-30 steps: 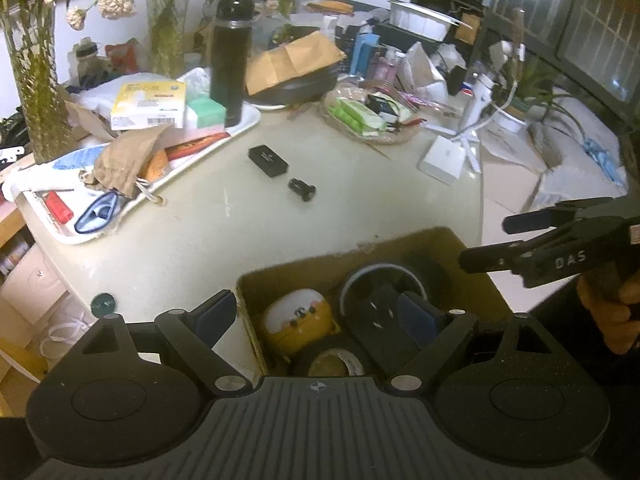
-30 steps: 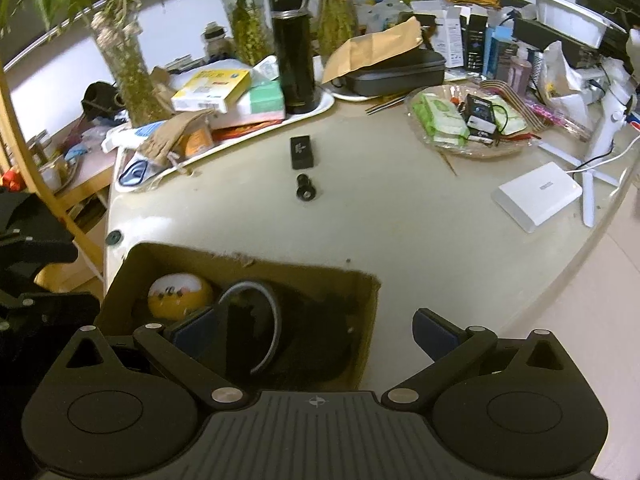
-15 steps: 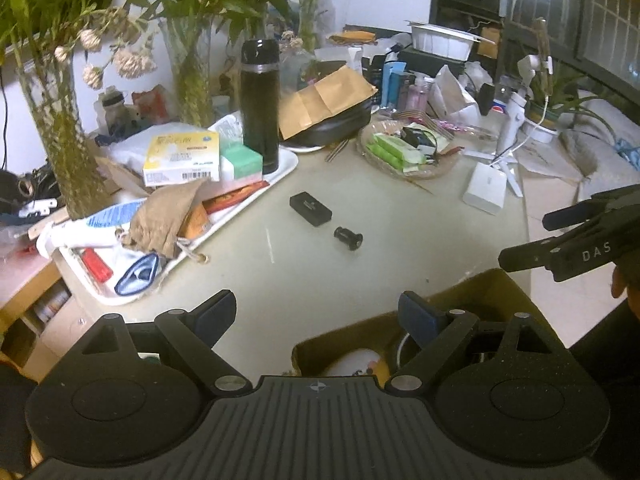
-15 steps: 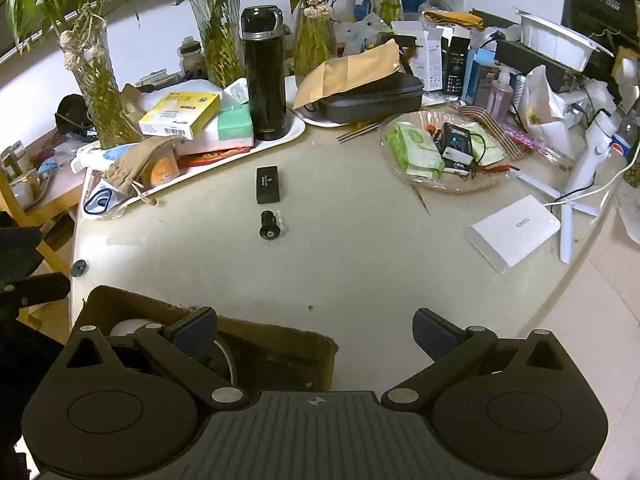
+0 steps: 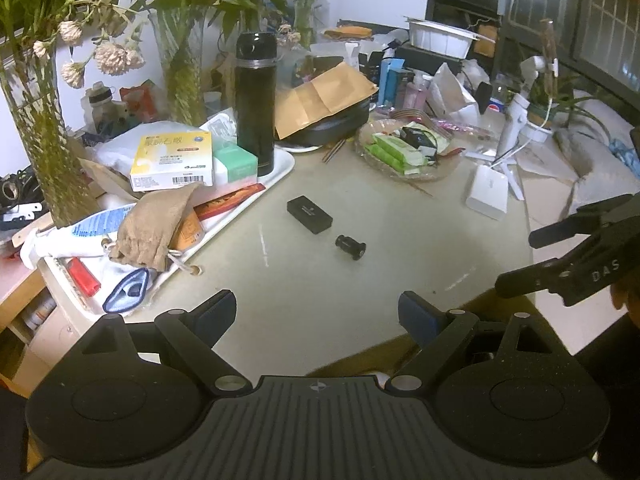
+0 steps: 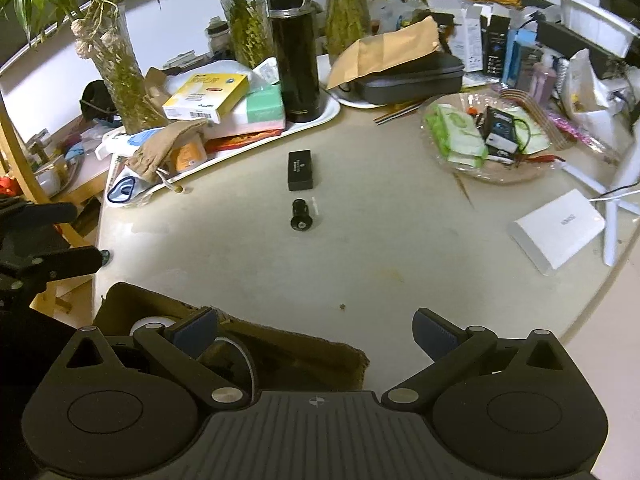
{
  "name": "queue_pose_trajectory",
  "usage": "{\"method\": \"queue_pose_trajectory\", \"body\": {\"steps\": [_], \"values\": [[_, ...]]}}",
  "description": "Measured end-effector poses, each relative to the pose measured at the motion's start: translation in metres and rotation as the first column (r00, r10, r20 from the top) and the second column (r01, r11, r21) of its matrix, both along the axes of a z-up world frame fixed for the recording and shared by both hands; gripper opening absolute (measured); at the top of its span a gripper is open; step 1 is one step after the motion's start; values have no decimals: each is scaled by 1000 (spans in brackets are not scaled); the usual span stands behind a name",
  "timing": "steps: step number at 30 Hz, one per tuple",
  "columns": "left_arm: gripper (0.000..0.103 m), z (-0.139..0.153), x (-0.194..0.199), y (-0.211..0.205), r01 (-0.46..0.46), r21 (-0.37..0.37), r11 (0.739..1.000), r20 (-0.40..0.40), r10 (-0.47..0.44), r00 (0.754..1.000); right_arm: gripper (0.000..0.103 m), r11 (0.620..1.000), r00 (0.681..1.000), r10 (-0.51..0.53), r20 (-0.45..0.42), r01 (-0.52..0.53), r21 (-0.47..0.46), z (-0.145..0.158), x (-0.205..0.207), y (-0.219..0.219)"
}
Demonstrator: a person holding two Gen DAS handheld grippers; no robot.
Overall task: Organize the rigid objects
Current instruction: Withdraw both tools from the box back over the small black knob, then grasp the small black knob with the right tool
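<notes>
At the bottom of the right wrist view, the right gripper (image 6: 314,330) hangs with its tongs apart and empty, above the near rim of the cardboard box (image 6: 304,350), where a white round item (image 6: 150,326) shows inside. At the bottom of the left wrist view, the left gripper (image 5: 316,314) is likewise spread and holds nothing. Farther out, mid-frame on the bare table (image 6: 400,232), lie the two loose pieces: a small black cylinder (image 6: 301,216) and, just beyond it but apart, a flat black case (image 6: 300,170). My judgement: the cylinder lies on its side and could roll off under a glancing pinch. The case is low, so fingertips may scrape the tabletop and slip. The crowded white tray (image 6: 320,114) behind could also be bumped.
</notes>
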State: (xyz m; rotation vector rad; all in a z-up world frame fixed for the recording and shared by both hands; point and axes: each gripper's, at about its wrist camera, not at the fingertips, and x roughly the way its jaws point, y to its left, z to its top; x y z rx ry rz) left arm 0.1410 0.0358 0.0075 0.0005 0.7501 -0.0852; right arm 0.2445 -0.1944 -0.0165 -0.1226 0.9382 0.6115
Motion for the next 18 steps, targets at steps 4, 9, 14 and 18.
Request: {"method": "queue_pose_trajectory", "body": {"steps": [4,9,14,18], "values": [[89,-4,10,4,-2,4,1000,-3,2,1000,103,1000,1000,14,-7,-14,12,-3,8,1],[89,-10,23,7,-2,7,1000,-12,2,1000,103,999,999,34,16,-34,15,-5,18,5],[89,-17,34,9,6,6,1000,-11,-6,1000,103,998,997,66,48,-66,3,-10,27,12],[89,-24,40,13,3,-8,1000,-1,-3,1000,102,996,995,86,59,-86,-4,-17,36,19]]}}
